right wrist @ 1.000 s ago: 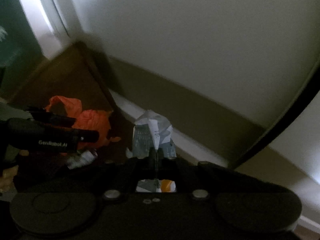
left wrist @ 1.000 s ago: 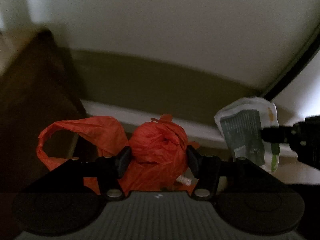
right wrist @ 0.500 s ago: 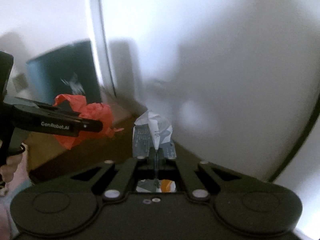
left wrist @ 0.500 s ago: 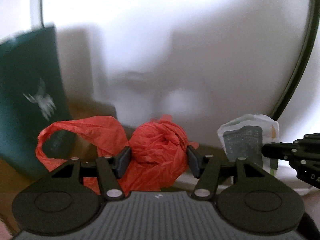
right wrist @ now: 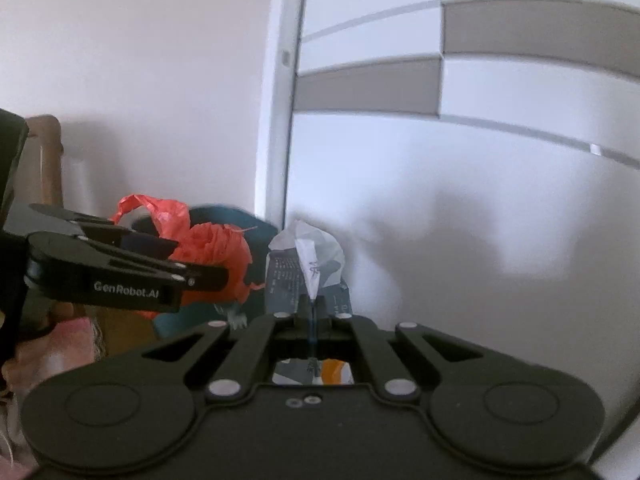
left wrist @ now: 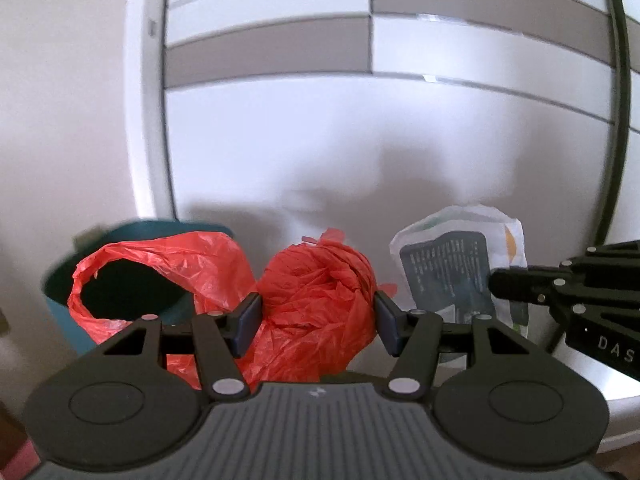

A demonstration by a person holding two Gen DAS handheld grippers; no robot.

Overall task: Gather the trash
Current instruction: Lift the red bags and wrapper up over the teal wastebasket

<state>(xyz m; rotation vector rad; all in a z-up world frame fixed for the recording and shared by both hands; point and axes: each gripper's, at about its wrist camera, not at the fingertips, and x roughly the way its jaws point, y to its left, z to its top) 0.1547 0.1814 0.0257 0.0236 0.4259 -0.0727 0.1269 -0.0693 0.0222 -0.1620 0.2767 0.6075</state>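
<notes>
My left gripper (left wrist: 316, 320) is shut on a crumpled red plastic bag (left wrist: 320, 284), whose loose handle loop (left wrist: 160, 264) hangs to the left. My right gripper (right wrist: 312, 312) is shut on a white and grey printed wrapper (right wrist: 308, 260), which also shows in the left wrist view (left wrist: 452, 268). A dark teal bin (left wrist: 64, 280) stands behind and below the red bag, against the wall; its rim also shows in the right wrist view (right wrist: 224, 216). Both grippers are held up side by side, the left gripper (right wrist: 208, 276) to the left of the right one.
A white wall and a white wardrobe door with grey bands (left wrist: 360, 40) fill the background. A white door frame (left wrist: 148, 120) rises behind the bin. A black vertical strip (left wrist: 618, 120) runs down at the right. A brown furniture piece (right wrist: 44, 160) stands at far left.
Both grippers have risen and tilted up from the dark floor and skirting to face the wardrobe. The teal bin has come into view, now low behind the red bag. Both grips are unchanged.
</notes>
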